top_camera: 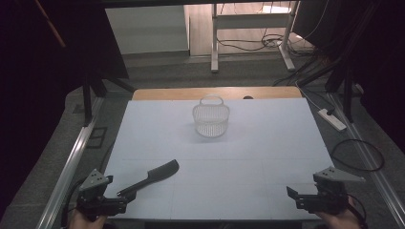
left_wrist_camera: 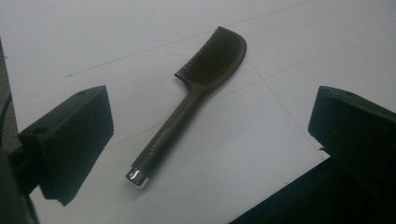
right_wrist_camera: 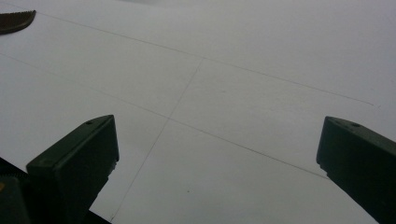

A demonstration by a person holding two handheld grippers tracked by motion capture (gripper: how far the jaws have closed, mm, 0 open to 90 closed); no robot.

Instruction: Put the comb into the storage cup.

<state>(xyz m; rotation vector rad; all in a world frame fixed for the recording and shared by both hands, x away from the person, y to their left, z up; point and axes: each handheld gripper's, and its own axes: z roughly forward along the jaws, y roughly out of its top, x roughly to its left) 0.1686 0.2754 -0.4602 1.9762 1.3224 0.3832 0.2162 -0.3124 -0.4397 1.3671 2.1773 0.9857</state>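
Note:
A black comb (top_camera: 152,177) with a long handle lies flat on the white table sheet (top_camera: 224,157) at the front left. In the left gripper view the comb (left_wrist_camera: 187,102) points its silver-capped handle end toward me, lying between and ahead of the wide-apart jaws. My left gripper (top_camera: 125,196) is open just short of the handle end, near the front edge. A small white basket (top_camera: 211,116) with a handle stands upright at the far middle of the sheet. My right gripper (top_camera: 292,194) stands open at the front right, over bare sheet. The comb's toothed tip (right_wrist_camera: 16,21) peeks in at the right gripper view's top left.
Metal rails (top_camera: 71,162) run along both sides of the table. A power strip (top_camera: 332,119) and a looped cable (top_camera: 358,155) lie on the floor to the right. The table's wooden edge (top_camera: 215,92) shows behind the sheet, with a desk frame farther back.

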